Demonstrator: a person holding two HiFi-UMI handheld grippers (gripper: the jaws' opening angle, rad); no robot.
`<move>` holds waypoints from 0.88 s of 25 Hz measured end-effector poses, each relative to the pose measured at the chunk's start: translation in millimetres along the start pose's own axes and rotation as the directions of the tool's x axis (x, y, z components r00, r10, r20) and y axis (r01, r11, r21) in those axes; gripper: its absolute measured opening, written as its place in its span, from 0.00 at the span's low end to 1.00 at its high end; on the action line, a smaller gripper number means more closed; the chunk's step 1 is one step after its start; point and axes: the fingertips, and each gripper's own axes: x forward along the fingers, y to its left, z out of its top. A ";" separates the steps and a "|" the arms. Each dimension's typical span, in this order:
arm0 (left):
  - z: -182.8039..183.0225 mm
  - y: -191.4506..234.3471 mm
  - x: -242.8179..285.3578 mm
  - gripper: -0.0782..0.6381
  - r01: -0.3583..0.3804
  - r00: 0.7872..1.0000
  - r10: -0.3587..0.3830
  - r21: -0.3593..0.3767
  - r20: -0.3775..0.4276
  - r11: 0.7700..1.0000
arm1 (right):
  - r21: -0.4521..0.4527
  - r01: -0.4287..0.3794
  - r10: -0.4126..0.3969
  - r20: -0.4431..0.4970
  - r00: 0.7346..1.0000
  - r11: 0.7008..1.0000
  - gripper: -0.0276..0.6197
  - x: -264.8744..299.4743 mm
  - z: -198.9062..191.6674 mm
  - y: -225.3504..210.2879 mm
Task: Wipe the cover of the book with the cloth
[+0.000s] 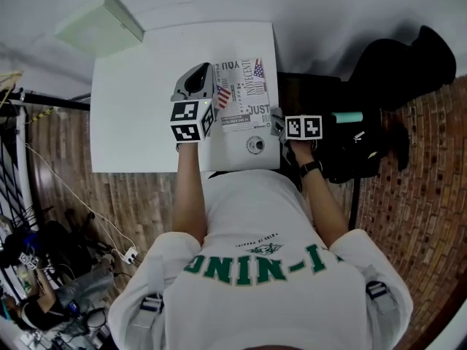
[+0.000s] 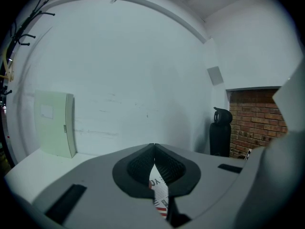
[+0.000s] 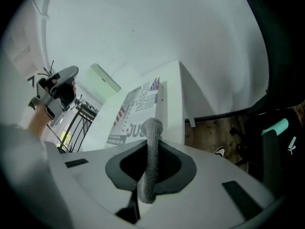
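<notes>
A pale green flat box leans against the wall at the far left corner of the white rectangular table. The left gripper is pressed together on a thin printed sheet of the book, at the book's left edge. The white book with black lettering and flag prints on its cover lies on the right half of the table. At the table's near right edge, the right gripper pinches a strip of grey knitted cloth, which stands up between its jaws.
</notes>
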 end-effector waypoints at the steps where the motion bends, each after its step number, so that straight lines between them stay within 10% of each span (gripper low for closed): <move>1: 1.8 2.2 -1.3 0.12 -0.004 1.000 0.004 0.002 0.002 1.000 | 0.007 -0.015 0.015 0.031 0.999 1.000 0.10 -2.4 10.0 7.2; 10: 43.8 26.7 -15.5 0.12 -0.104 0.994 0.102 0.028 0.041 0.994 | -0.377 -0.004 0.137 0.328 0.935 0.926 0.10 -37.6 149.1 117.1; 22: 110.9 26.1 -41.5 0.12 -0.154 0.978 0.143 0.064 0.154 0.986 | -0.500 0.301 0.210 0.732 0.648 0.812 0.11 -157.1 248.3 207.0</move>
